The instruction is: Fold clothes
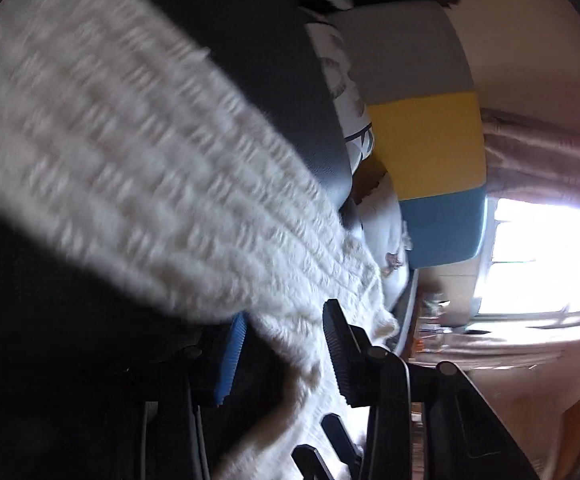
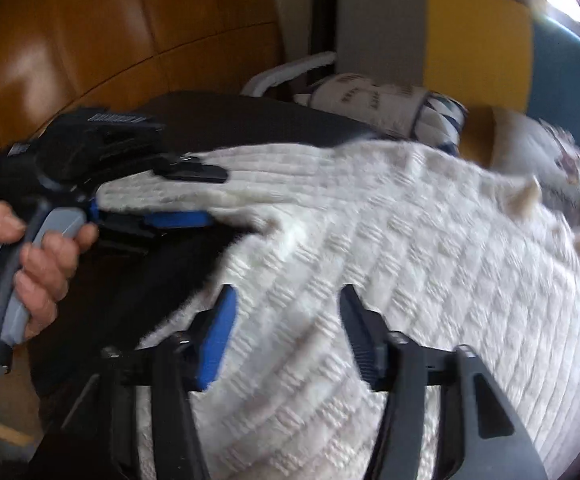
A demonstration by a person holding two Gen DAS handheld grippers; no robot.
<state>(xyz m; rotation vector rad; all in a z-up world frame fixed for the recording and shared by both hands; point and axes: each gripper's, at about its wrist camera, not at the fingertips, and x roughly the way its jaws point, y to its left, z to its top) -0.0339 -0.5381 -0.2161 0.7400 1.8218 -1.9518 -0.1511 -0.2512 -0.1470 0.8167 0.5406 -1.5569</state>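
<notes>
A white knitted sweater (image 2: 369, 260) lies spread over a black padded surface (image 2: 230, 120). In the right wrist view a hand (image 2: 38, 264) holds my left gripper (image 2: 210, 196) at the left. Its black and blue fingers are shut on a bunched edge of the sweater and hold it off the surface. In the left wrist view the sweater (image 1: 130, 160) is blurred and runs between the left gripper's (image 1: 286, 328) fingers. My right gripper (image 2: 288, 320) hovers open just over the middle of the sweater, with nothing between its pads.
Behind the surface stands a chair with a grey, yellow and blue back (image 2: 469, 36), with a printed cushion (image 2: 377, 108) and white cloth (image 2: 561, 168) on it. There is brown wooden floor (image 2: 90, 40) to the left and a bright window with curtains (image 1: 541, 256).
</notes>
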